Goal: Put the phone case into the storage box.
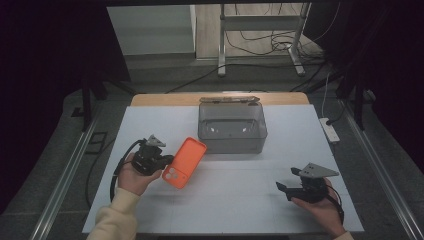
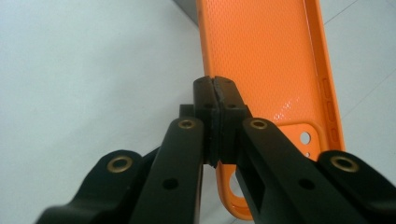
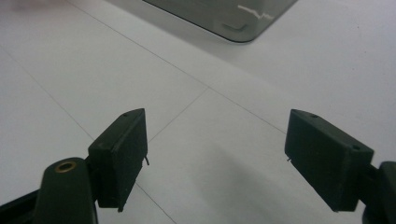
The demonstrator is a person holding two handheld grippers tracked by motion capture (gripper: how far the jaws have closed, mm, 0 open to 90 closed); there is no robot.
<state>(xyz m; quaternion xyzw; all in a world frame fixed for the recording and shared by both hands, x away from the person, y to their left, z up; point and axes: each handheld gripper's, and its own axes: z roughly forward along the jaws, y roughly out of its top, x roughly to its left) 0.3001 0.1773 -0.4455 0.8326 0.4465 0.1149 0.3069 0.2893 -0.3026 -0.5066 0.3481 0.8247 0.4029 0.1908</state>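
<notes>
The left gripper (image 1: 161,161) has its jaws pinched tight on the side edge of an orange phone case (image 1: 184,162), which is held tilted above the left half of the white tabletop (image 1: 240,200), its camera-hole end toward the near edge. Just beyond the case, near the far edge, stands a grey see-through box (image 1: 232,131). The right gripper (image 1: 287,189) sits low near the near right corner, jaws spread wide with nothing between them.
</notes>
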